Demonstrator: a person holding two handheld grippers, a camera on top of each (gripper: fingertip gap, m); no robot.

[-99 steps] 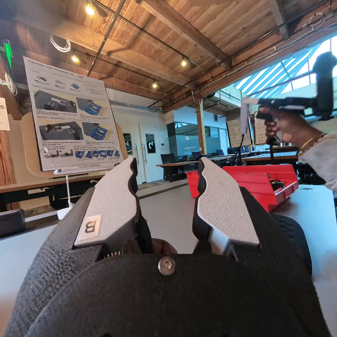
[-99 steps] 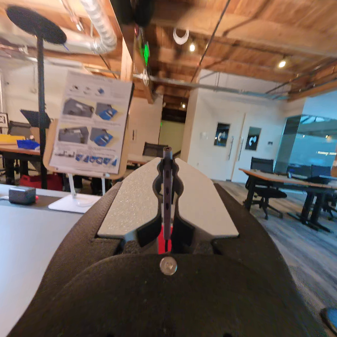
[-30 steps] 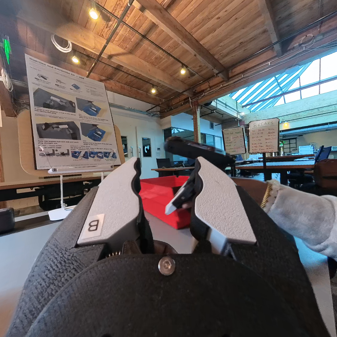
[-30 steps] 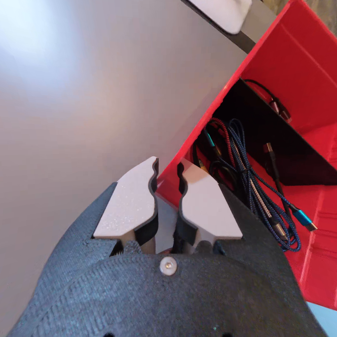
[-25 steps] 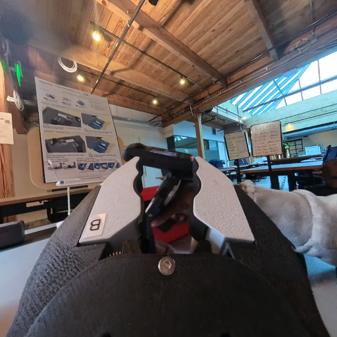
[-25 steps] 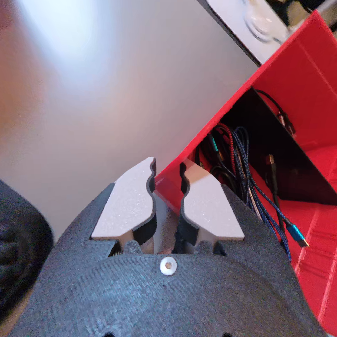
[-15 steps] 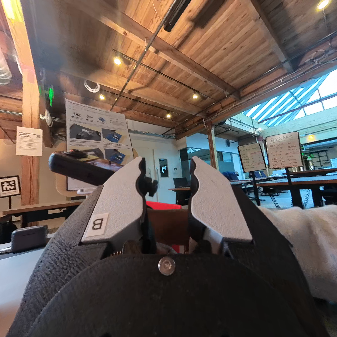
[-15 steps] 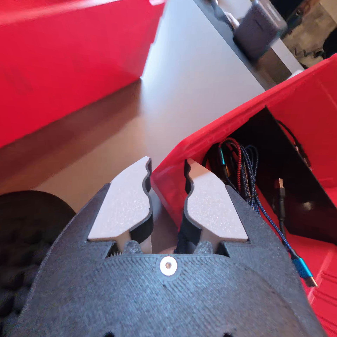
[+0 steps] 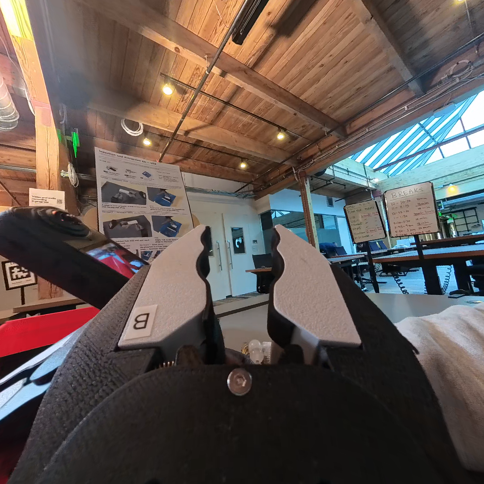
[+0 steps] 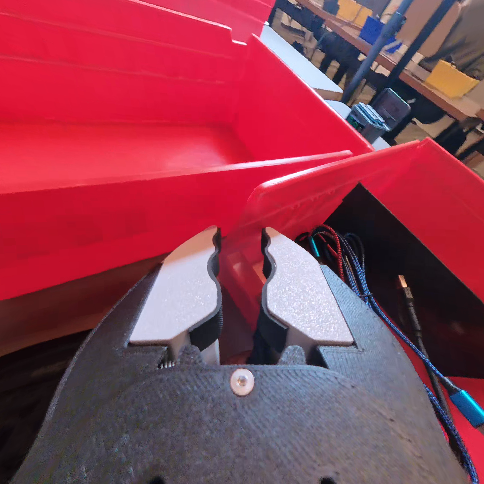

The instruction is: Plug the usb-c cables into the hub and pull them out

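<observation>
My right gripper [image 10: 240, 231] is open and empty, its jaws standing astride the near corner wall of a red bin [image 10: 301, 199]. Inside that bin lie tangled usb-c cables [image 10: 353, 264], blue braided and red-black, in front of a black divider [image 10: 408, 262]. One blue plug [image 10: 468, 408] lies at the right edge. My left gripper [image 9: 239, 230] is open and empty and points up into the room. The right gripper's black camera body [image 9: 52, 248] crosses the left wrist view at the left. No hub is in view.
A second red bin [image 10: 131, 157] stands close on the left, also in the left wrist view [image 9: 39, 332]. A dark grey box [image 10: 377, 115] sits on the table behind. A pale sleeve [image 9: 445, 353] lies at my right. A poster on a stand [image 9: 141, 204] is behind. About 25 cm separates my left fingertips from my right.
The right gripper, shut on the hub 3.3 s ago, is now open and empty; it swung left along the cable bin's wall, bringing the second bin into view. The left gripper turned rightward.
</observation>
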